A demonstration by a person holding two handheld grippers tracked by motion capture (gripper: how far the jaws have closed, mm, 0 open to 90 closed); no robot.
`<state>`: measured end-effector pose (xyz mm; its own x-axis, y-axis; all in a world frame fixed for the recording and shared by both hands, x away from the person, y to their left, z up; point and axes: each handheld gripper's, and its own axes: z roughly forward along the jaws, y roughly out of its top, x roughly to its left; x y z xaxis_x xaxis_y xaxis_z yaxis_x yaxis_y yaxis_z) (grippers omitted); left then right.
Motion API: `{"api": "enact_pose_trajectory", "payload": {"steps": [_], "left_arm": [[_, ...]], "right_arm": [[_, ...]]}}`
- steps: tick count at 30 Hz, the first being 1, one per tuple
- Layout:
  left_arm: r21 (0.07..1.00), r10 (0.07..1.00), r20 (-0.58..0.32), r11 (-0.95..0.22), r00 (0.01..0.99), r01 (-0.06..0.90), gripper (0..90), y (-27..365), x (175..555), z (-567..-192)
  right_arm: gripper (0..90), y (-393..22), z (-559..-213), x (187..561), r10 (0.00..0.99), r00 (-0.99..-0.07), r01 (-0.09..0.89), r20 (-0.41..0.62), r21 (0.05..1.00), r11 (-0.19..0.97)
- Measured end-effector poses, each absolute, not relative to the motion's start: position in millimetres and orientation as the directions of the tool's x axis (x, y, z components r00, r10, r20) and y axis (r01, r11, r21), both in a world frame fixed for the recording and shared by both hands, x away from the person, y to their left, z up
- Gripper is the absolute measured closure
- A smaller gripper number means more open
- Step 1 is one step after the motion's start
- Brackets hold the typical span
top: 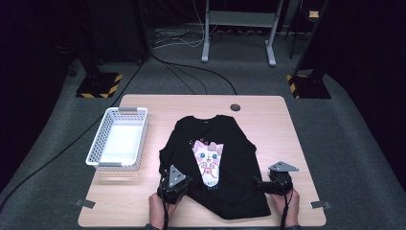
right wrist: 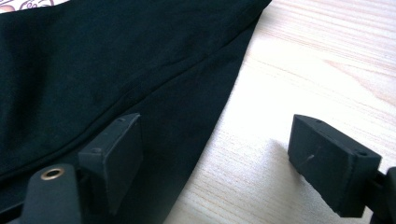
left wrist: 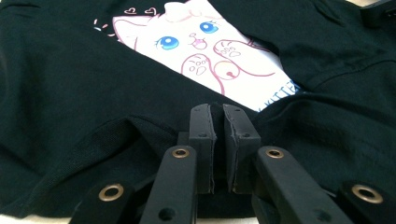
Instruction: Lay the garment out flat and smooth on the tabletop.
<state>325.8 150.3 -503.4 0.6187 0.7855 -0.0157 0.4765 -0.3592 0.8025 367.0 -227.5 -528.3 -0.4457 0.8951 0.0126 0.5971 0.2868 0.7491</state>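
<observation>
The black cat-print T-shirt (top: 214, 163) lies flat mid-table, right of the white basket (top: 118, 139). The left gripper (left wrist: 218, 122) is clenched on its near-left hem, probably to fold it; the right gripper (right wrist: 210, 154) stands released, straddling the near-right edge.

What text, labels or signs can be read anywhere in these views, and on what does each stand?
"KITTE": blue capitals, cut off by a fold, at the lower edge of the white cat print on the black T-shirt, left gripper view.
In the high view the same lettering is too small to read.
The white basket and table bear no readable text.
</observation>
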Motion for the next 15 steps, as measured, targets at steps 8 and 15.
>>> {"api": "enact_pose_trajectory", "payload": {"steps": [8,15], "left_arm": [[0.8,0.785,-0.026,-0.355,0.619,0.483,82.5,158.7,314.8,-504.4],[0.8,0.789,-0.04,-0.342,0.613,0.493,82.5,167.3,305.6,-506.8]], "right_arm": [[17.2,-227.6,-528.4,367.0,0.895,-0.446,0.597,0.012,0.749,0.287],[17.2,-227.6,-528.4,367.0,0.895,-0.445,0.597,0.012,0.749,0.287]]}}
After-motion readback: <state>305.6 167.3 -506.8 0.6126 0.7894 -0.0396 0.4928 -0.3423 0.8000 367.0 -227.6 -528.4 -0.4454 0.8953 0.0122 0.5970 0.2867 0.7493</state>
